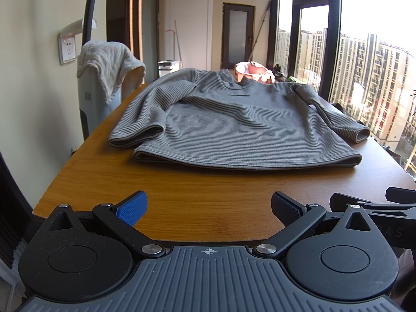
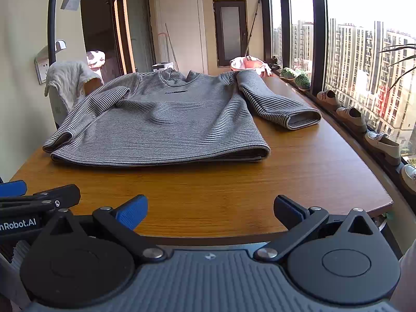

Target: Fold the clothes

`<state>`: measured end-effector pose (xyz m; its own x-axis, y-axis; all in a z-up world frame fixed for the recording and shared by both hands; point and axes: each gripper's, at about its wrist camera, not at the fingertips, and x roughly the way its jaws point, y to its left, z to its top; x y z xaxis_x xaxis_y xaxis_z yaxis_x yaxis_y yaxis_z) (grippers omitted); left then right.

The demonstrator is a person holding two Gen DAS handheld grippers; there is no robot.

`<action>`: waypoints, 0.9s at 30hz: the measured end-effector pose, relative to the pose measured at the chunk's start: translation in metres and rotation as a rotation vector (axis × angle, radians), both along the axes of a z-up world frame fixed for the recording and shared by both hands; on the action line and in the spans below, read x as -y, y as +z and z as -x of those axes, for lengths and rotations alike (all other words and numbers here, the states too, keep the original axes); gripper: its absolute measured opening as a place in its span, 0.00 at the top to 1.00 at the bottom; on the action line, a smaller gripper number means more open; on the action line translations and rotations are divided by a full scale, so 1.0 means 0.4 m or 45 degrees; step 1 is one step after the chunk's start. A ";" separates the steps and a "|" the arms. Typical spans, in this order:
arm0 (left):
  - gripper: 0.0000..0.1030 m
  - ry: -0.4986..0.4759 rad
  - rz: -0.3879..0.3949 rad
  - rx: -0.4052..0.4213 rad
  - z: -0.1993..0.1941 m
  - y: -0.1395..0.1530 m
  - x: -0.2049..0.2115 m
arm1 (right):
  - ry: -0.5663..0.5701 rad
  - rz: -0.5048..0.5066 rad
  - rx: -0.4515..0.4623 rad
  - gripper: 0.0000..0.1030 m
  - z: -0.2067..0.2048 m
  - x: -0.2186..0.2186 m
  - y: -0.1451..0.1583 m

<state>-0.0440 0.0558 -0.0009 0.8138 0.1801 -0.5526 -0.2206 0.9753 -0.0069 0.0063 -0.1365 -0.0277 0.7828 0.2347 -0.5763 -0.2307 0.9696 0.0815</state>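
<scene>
Left wrist view: my left claw sits at the near edge of the wooden table, fingers spread wide w/ nothing between them, blue pad on one side, dark pad on the other. Striped grey sweater lies flat, front up, across the far half of the table, hem toward me, neck away. Its sleeves both run down alongside the body; cuff on the left side touches the body near the hem, the other cuff reaches out toward the window-side edge. Well apart from my fingers, bare wood between.

Right wrist view: my right claw is spread just as wide, also empty, at the near edge. Same sweater ahead and a bit left. Left claw's tip shows just beside mine at the frame's left. Shoes line the windowsill; a pale towel drapes over something left of the table.
</scene>
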 end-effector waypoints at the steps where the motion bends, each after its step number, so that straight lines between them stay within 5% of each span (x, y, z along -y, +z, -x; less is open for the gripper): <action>1: 0.00 0.000 0.000 0.000 0.000 0.000 0.000 | 0.000 0.000 0.000 0.00 0.000 0.000 0.000; 27: 0.00 -0.003 0.012 -0.002 0.003 -0.006 -0.002 | 0.007 0.008 -0.020 0.00 -0.003 -0.008 -0.008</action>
<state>-0.0450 0.0568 -0.0033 0.8135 0.1730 -0.5553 -0.2182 0.9758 -0.0157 0.0074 -0.1333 -0.0309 0.7721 0.2354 -0.5903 -0.2350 0.9688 0.0790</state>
